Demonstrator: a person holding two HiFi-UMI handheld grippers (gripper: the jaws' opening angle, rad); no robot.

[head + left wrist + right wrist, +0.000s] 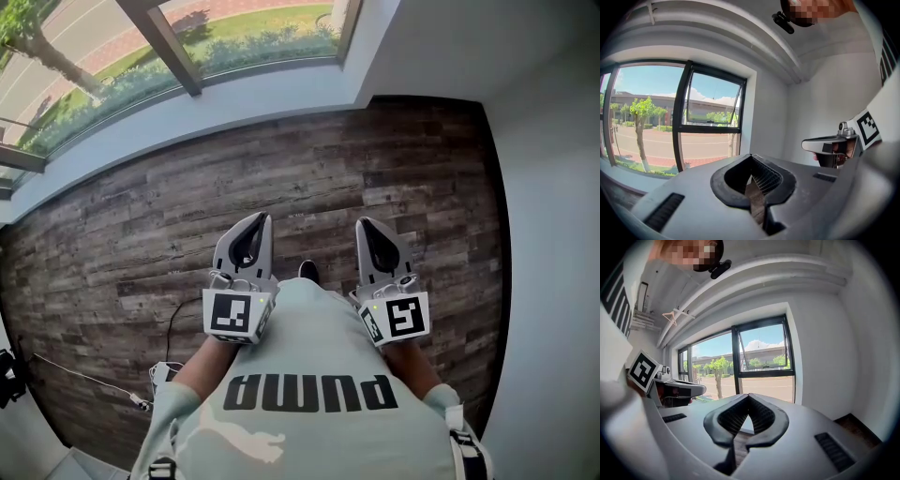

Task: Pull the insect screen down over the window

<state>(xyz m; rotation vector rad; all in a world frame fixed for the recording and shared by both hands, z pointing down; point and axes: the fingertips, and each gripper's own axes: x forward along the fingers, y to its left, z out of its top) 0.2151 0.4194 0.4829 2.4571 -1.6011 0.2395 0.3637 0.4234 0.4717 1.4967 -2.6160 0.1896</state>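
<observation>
**Nearest.** The left gripper [259, 219] and right gripper [366, 225] are held side by side at the person's waist, angled slightly down toward the window wall. Both sets of fingers [768, 177] are closed tip to tip with nothing between them (each gripper view shows only floor and wall through the gap). Neither gripper touches anything.

**Middle.** Bare wooden floor [141, 234], then a pale sill [234, 108], well apart from both grippers.

**Farthest.** The window [761, 357] is dark-framed. Street, trees and sky show sharply through the glass, so the insect screen is judged not drawn down. No screen, pull bar or housing can be made out in any view. It is presumably retracted at the head of the frame, but this cannot be confirmed.

**Progress.** Nothing is done. What remains is to approach the window, find the screen's pull, grip it and draw it down.

**Count.**
- Grippers: two.
- Window runs: one, with one upper sash [715, 105] tilted open.
- Screens visible: none.
</observation>
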